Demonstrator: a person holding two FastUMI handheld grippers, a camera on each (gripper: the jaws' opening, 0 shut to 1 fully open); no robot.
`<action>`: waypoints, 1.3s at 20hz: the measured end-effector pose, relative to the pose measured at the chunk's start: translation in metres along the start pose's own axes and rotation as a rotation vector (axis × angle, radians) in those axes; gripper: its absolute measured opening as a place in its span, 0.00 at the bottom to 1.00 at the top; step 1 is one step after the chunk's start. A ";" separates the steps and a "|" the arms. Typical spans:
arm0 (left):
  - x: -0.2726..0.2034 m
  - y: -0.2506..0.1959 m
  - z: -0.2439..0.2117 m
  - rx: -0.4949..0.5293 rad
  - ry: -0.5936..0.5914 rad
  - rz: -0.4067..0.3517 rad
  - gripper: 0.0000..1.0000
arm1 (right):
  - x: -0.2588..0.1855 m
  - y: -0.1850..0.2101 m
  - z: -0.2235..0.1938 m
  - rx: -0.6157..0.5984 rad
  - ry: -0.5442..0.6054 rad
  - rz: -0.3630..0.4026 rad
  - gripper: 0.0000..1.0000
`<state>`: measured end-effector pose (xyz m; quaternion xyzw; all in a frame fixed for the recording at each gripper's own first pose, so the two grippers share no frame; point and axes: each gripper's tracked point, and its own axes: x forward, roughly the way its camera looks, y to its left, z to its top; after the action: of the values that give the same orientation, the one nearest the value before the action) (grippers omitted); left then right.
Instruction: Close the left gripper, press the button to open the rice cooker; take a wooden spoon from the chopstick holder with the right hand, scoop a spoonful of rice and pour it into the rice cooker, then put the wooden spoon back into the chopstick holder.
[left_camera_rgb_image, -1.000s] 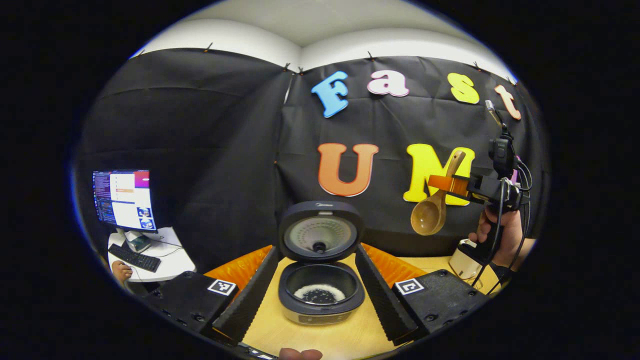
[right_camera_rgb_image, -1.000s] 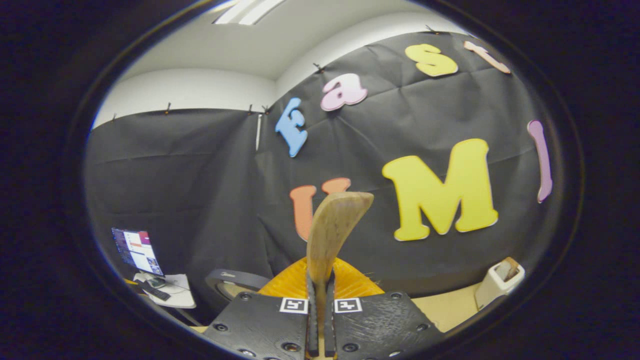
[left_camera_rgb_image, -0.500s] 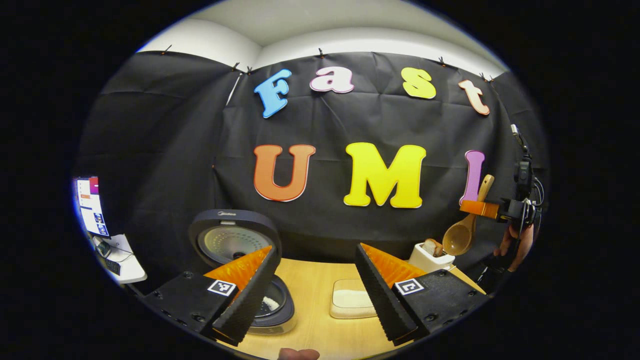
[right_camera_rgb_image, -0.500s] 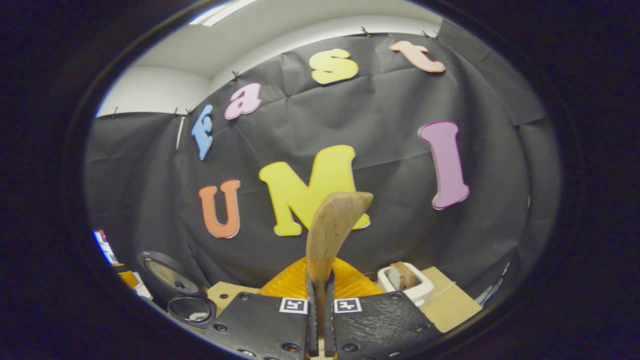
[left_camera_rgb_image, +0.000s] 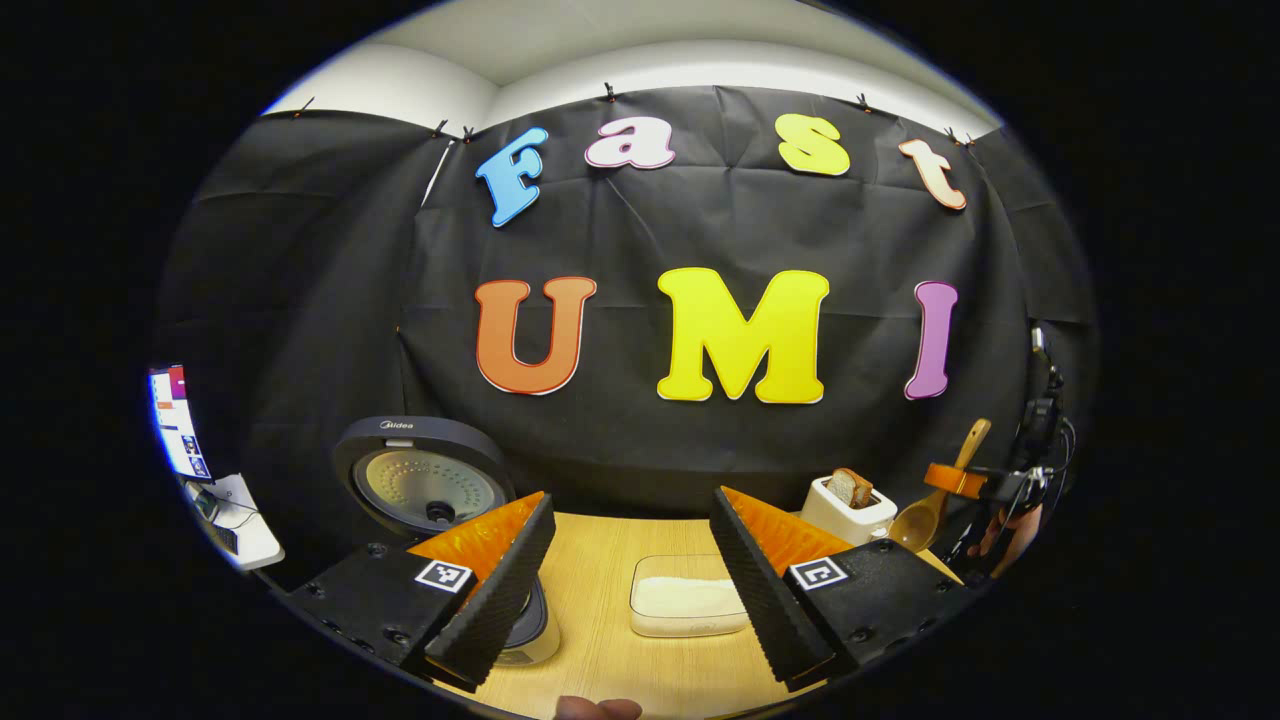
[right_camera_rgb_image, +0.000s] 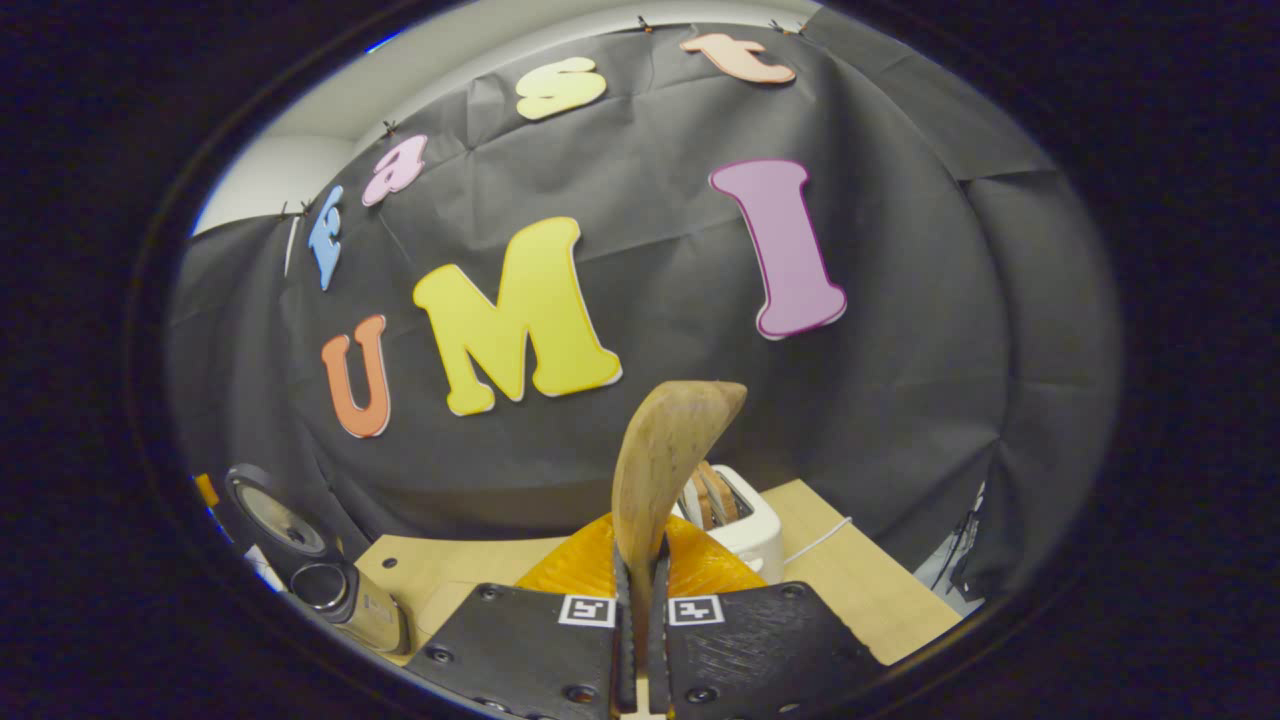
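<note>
Left gripper (left_camera_rgb_image: 625, 575): held low over the table, its two black ribbed fingers (left_camera_rgb_image: 495, 595) spread wide with nothing between them.
Right gripper (right_camera_rgb_image: 640, 640): jaws drawn narrow, clamped from both sides on the handle of the wooden spoon (right_camera_rgb_image: 665, 455); seen again far right in the left gripper view (left_camera_rgb_image: 955, 480), held by a hand (left_camera_rgb_image: 1005, 530).
Wooden spoon: in the left gripper view (left_camera_rgb_image: 925, 505), hung tilted, bowl down and empty, handle end up, just beside the chopstick holder; touching or not, impossible to tell.
Chopstick holder (left_camera_rgb_image: 850, 510): white, stood at the back right of the table, with something brown stuck in its top; in the right gripper view (right_camera_rgb_image: 745, 520), partly hidden just behind the spoon handle.
Rice cooker (left_camera_rgb_image: 420, 490): sat at the left of the table, lid raised upright, inner side of the lid faced forward; pot mostly hidden behind the left gripper's left finger. Also seen low left in the right gripper view (right_camera_rgb_image: 330, 580).
Rice container (left_camera_rgb_image: 688, 605): shallow clear tray of white rice, lay on the table between the left gripper's fingers in that view, well apart from the spoon.
Table (left_camera_rgb_image: 610, 545): light wood.
Far left: a lit monitor (left_camera_rgb_image: 175, 425) on a white desk.
</note>
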<state>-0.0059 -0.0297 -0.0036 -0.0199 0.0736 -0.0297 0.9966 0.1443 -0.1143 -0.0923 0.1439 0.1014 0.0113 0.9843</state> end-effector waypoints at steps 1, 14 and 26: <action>0.001 0.002 -0.002 -0.006 0.011 0.009 0.99 | 0.005 -0.004 -0.012 0.009 0.019 -0.003 0.05; 0.006 0.020 -0.011 0.036 0.075 0.071 0.99 | 0.054 -0.034 -0.123 0.031 0.175 -0.071 0.05; 0.007 0.019 -0.018 0.052 0.096 0.055 0.99 | 0.050 -0.047 -0.156 0.053 0.223 -0.121 0.13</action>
<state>-0.0009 -0.0115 -0.0231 0.0094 0.1212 -0.0052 0.9926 0.1611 -0.1128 -0.2614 0.1613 0.2189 -0.0346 0.9617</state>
